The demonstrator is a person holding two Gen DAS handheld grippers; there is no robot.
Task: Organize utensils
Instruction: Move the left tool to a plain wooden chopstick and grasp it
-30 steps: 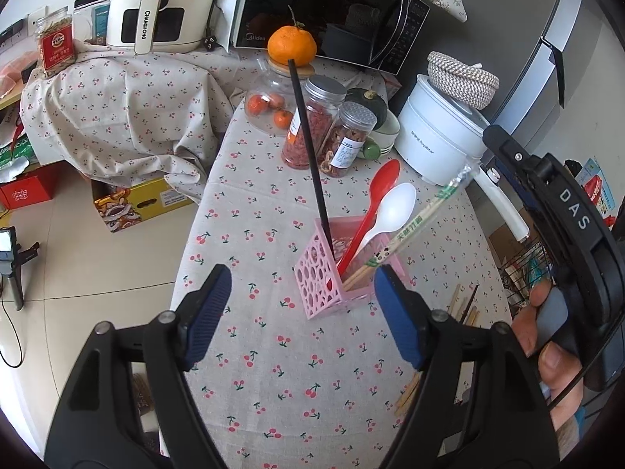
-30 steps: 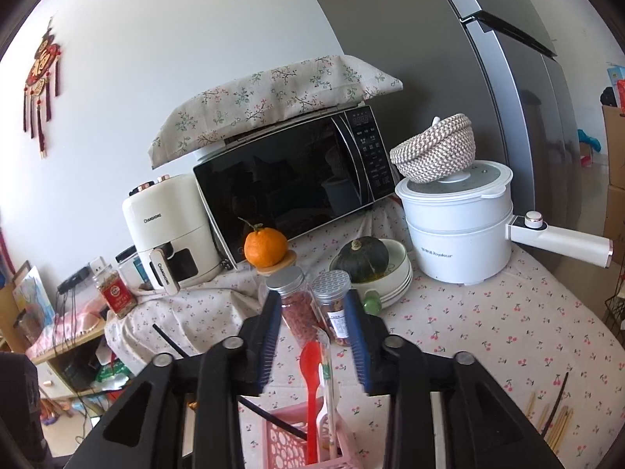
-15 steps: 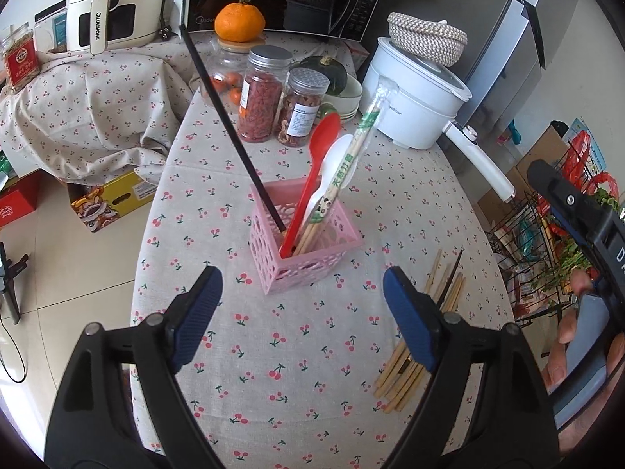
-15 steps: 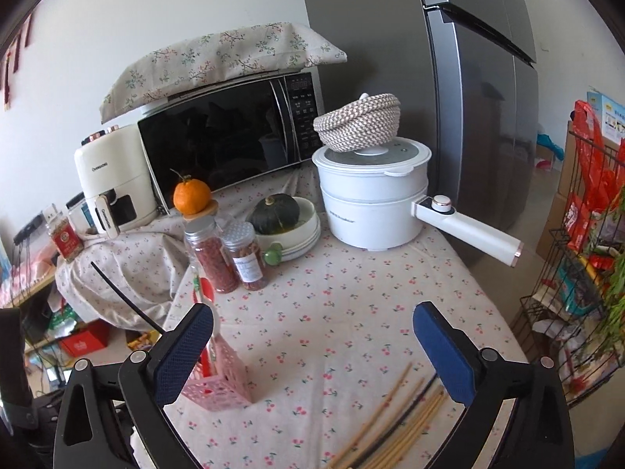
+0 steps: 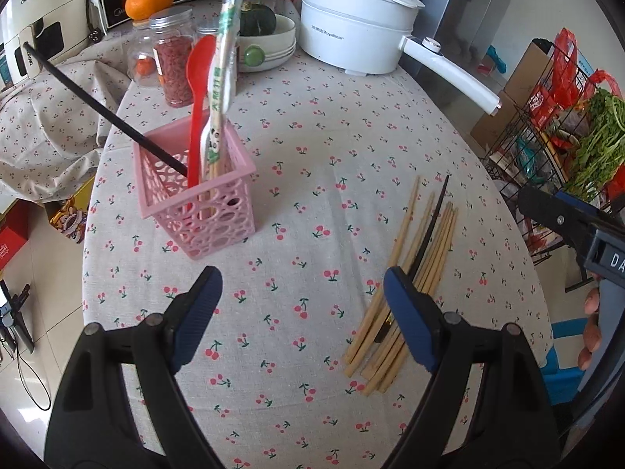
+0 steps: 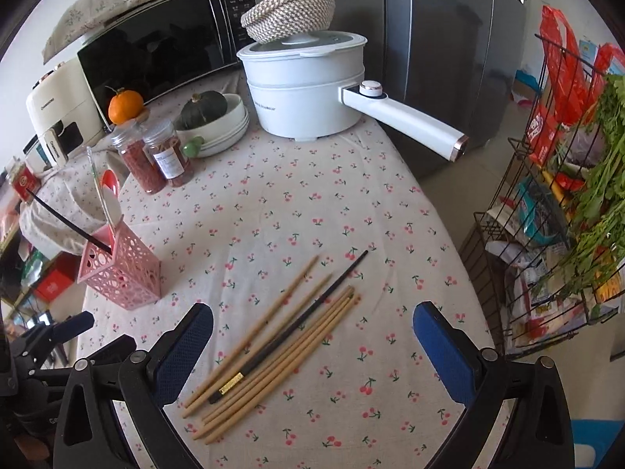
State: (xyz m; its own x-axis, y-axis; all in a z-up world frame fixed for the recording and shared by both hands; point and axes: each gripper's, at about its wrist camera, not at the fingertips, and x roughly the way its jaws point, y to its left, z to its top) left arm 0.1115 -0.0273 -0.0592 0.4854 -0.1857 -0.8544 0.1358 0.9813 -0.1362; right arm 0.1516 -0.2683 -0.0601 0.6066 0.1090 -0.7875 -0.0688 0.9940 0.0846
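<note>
A pink perforated basket (image 5: 203, 203) stands on the cherry-print tablecloth (image 5: 312, 125) and holds a red spoon (image 5: 197, 90), wrapped chopsticks (image 5: 222, 62) and a black chopstick (image 5: 97, 105). It also shows in the right wrist view (image 6: 121, 269). Several wooden chopsticks (image 6: 281, 340) and one black chopstick (image 6: 297, 324) lie loose on the cloth; they also show in the left wrist view (image 5: 414, 269). My left gripper (image 5: 300, 312) is open and empty, in front of the basket. My right gripper (image 6: 312, 344) is open and empty, just above the loose chopsticks.
A white electric pot (image 6: 308, 86) with a long handle (image 6: 406, 121) stands at the back. Two spice jars (image 6: 156, 156), a bowl with a squash (image 6: 215, 113), an orange (image 6: 125, 105) and a microwave (image 6: 164, 51) are behind. A wire rack (image 6: 554, 211) stands right of the table.
Both grippers pulled back from the basket and swung right. The right gripper went from nearly shut over the basket to wide open above the loose chopsticks. The wrapped chopsticks now stand in the basket.
</note>
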